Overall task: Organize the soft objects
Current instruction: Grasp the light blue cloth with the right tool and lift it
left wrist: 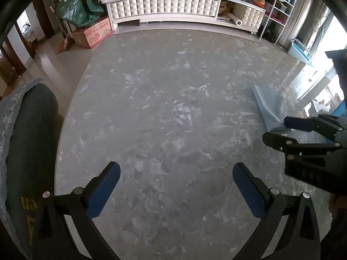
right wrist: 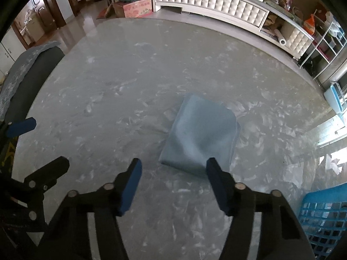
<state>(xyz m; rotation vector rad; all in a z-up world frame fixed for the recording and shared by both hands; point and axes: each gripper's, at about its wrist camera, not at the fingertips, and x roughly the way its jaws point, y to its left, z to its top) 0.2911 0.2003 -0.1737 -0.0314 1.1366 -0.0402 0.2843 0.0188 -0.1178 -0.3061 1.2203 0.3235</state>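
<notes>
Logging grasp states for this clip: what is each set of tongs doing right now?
Left tongs: open, nothing between them.
Right tongs: open, holding nothing; folded blue cloth lies just ahead.

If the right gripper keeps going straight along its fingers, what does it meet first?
Probably the near edge of the folded blue cloth on the table; the right gripper stands open, and depth is unclear.

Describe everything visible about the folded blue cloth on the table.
The folded blue cloth is pale blue, smooth and soft-looking, folded into a rough rectangle with rounded far corners and layered edges on its right side. It lies flat on the grey marbled table. The right tool has its open fingers at the cloth's near edge; no grip is evident.
</notes>
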